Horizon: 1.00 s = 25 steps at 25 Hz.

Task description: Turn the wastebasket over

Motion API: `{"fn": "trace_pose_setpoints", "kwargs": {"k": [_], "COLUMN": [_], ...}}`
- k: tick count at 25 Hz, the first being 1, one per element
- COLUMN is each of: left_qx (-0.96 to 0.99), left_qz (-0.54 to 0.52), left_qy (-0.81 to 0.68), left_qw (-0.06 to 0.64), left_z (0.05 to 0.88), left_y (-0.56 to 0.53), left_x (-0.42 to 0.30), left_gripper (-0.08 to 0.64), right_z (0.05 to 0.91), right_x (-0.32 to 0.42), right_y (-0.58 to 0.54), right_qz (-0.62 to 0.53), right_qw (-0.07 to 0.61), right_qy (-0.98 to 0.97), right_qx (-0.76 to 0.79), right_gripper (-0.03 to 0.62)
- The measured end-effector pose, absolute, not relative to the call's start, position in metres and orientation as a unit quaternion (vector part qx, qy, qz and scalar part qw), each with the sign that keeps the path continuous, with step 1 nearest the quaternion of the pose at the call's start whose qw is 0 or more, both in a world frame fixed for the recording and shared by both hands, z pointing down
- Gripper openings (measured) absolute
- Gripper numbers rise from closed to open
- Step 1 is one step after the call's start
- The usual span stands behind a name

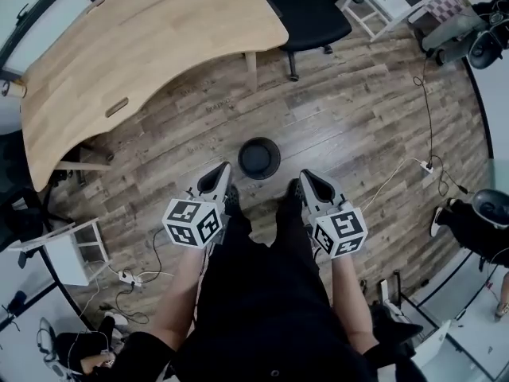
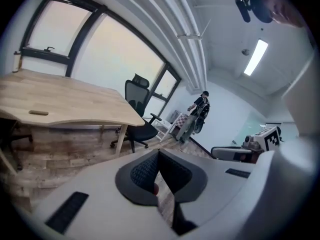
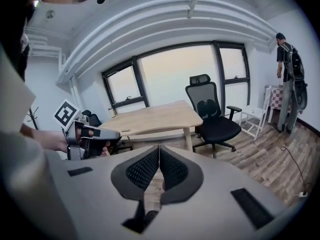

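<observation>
Wastebasket point(image 1: 258, 157): black, round, seen from above, standing on the plank floor point(image 1: 358, 118). Nearest, left gripper point(image 1: 216, 175) and right gripper point(image 1: 312, 180), each with jaws pressed together and nothing between them, tips either side of the basket, near but not touching. Black-and-white square markers on both cubes. Farther off, curved wooden desk point(image 1: 143, 46); beside its far end, black office chair point(image 1: 310, 10).

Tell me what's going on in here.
A person stands on the wood floor with a gripper in each hand. The left gripper and the right gripper are both shut and hold nothing. They point toward the black wastebasket, which sits on the floor just ahead, between the two, untouched. A wooden desk and an office chair stand beyond it.
</observation>
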<state>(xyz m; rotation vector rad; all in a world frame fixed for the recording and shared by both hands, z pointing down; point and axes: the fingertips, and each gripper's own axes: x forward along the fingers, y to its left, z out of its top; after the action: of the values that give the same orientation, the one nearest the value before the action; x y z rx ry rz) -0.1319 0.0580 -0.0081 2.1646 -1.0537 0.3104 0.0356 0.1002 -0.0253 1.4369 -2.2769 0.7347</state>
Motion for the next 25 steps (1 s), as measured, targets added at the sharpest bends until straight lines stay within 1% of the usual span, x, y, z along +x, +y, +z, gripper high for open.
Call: {"fn": "trace_pose_setpoints", "kwargs": {"k": [8,15,18,21,23,25], "left_qx": [0.766,0.741,0.736,0.73,0.727,0.723], "left_qz": [0.125,0.134,0.135,0.145,0.151,0.144], "left_qy": [-0.486,-0.496,-0.488,-0.483,-0.483,-0.471], "left_qw": [0.402,0.431,0.449,0.462,0.464,0.485], "left_z": [0.026,0.074,0.104,0.14,0.173,0.211], "left_y": [0.062,0.054,0.046,0.042,0.029,0.019], "left_x": [-0.095,-0.059,-0.052,-0.058,-0.056,-0.048], "left_gripper": [0.017,0.017,0.017,0.017,0.017,0.017], "right_z": [0.014,0.068,0.098,0.131,0.159,0.198], "right_x": [0.063,0.086,0.09,0.077,0.071,0.07], "right_y": [0.069,0.041,0.036,0.034,0.022,0.011], "right_qz": [0.293,0.304,0.305,0.302,0.289,0.299], "right_qw": [0.206,0.227,0.245,0.251,0.256,0.258], "right_qy": [-0.844,-0.851,-0.846,-0.848,-0.856,-0.85], "right_qx": [0.399,0.362,0.362,0.355,0.344,0.348], "right_gripper": [0.032,0.033,0.032,0.032,0.032,0.032]}}
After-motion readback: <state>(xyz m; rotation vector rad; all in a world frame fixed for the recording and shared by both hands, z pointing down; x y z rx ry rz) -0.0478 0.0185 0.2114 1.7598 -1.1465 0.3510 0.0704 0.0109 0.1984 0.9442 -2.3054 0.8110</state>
